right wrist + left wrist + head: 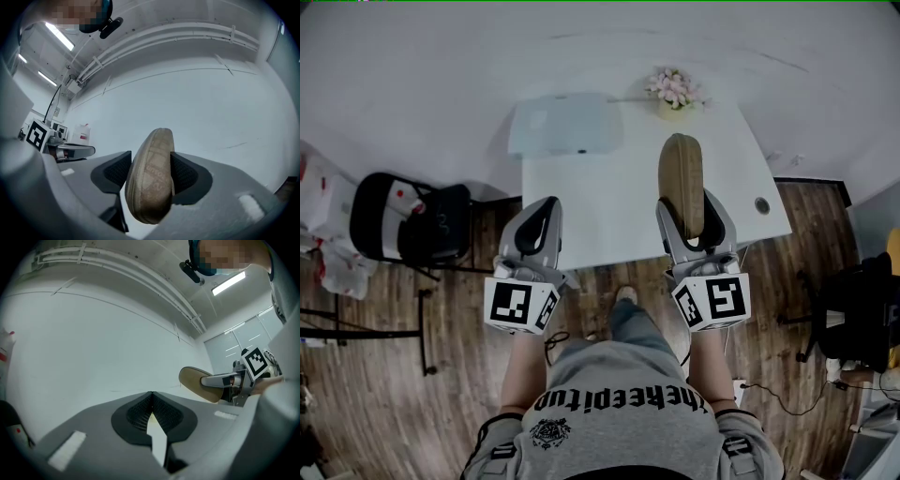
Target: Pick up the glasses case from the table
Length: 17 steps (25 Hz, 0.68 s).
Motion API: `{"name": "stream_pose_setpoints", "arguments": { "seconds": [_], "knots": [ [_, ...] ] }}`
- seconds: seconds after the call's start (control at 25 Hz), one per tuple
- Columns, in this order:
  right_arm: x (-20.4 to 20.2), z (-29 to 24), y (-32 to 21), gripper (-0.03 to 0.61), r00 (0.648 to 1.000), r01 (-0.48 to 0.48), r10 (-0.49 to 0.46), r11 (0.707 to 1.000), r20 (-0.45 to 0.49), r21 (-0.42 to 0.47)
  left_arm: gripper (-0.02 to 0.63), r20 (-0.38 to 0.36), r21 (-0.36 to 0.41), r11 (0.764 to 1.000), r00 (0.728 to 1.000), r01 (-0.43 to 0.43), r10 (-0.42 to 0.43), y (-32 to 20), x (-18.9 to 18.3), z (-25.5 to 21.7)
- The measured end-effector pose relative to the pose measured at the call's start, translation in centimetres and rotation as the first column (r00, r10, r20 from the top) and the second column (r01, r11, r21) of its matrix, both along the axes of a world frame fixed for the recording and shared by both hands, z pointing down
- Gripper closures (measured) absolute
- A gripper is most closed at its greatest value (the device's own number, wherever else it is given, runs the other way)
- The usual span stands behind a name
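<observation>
Currently: one tan glasses case, clamped on edge between the pads of the right gripper and held in the air over the near part of the white table. Left gripper: jaws pressed together with nothing between them, just beside the right one. At the table's far edge: one small pot of pink flowers and one pale flat rectangular item.

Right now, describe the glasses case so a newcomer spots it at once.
Start at the white table; the right gripper hangs over its near edge. Clamped between its jaws is the glasses case: a tan oval, unlike the pink flowers and pale blue slab behind.
</observation>
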State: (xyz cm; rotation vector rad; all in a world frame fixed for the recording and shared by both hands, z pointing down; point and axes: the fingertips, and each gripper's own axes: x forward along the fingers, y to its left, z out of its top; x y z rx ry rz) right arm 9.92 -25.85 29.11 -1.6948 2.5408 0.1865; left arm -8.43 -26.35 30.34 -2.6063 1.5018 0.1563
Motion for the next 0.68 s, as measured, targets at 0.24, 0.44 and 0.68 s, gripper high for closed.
{"name": "stream_pose_setpoints", "arguments": {
  "seconds": [0.24, 0.44, 0.68],
  "knots": [
    [0.0, -0.2, 0.8, 0.325, 1.000, -0.008, 0.008, 1.000, 0.006, 0.013, 0.595, 0.000, 0.003, 1.000, 1.000, 0.001, -0.001, 0.8, -0.3, 0.0],
    [-0.2, -0.2, 1.3, 0.325, 1.000, -0.011, 0.011, 1.000, 0.007, 0.016, 0.595, 0.000, 0.001, 1.000, 1.000, -0.001, 0.001, 1.2, -0.4, 0.0],
    [0.1, -0.1, 2.2, 0.327, 0.999, -0.024, 0.024, 0.999, 0.030, 0.023, 0.597, 0.001, 0.003, 1.000, 1.000, -0.007, 0.007, 2.2, -0.3, 0.0]
  ]
}}
